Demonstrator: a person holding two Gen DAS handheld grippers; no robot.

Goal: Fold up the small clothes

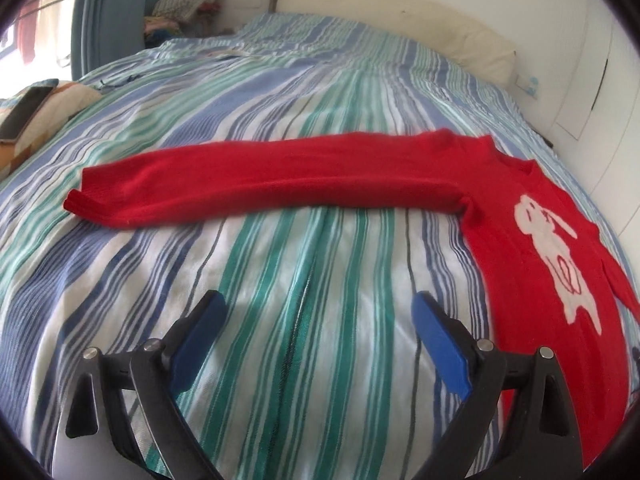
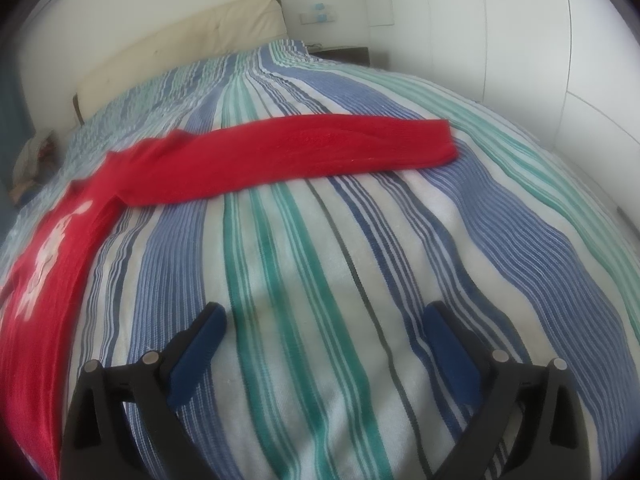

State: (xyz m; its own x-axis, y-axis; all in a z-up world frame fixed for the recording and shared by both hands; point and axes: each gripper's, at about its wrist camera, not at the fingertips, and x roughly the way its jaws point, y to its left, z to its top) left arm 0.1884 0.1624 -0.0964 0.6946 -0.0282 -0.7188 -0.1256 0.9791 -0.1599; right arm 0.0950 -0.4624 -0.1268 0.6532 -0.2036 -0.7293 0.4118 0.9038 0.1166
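from the left wrist camera, the left gripper (image 1: 318,312) hangs over the striped bedspread (image 1: 280,272) with its two blue-padded fingers (image 1: 436,344) spread wide apart and nothing between them, only striped cloth below. the red sweater (image 1: 532,248) lies flat on the bedspread, ahead and to the right of this gripper: its body, with a white knitted figure (image 1: 556,252) on the front, runs down the right side of the view, its edge passing just beside the right finger, while one long sleeve (image 1: 256,180) stretches straight out to the left across the bed, well ahead of the fingertips and apart from them. a cream headboard (image 1: 400,12) stands at the far end of the bed. from the right wrist camera, the right gripper (image 2: 324,320) is likewise held above bare bedspread, its jaws standing wide open and empty. here the sweater's body lies along the left edge of the view, beside the left finger but not touching it, and the other sleeve (image 2: 312,152) reaches out to the right across the stripes, well beyond the fingertips, its cuff ending right of centre.
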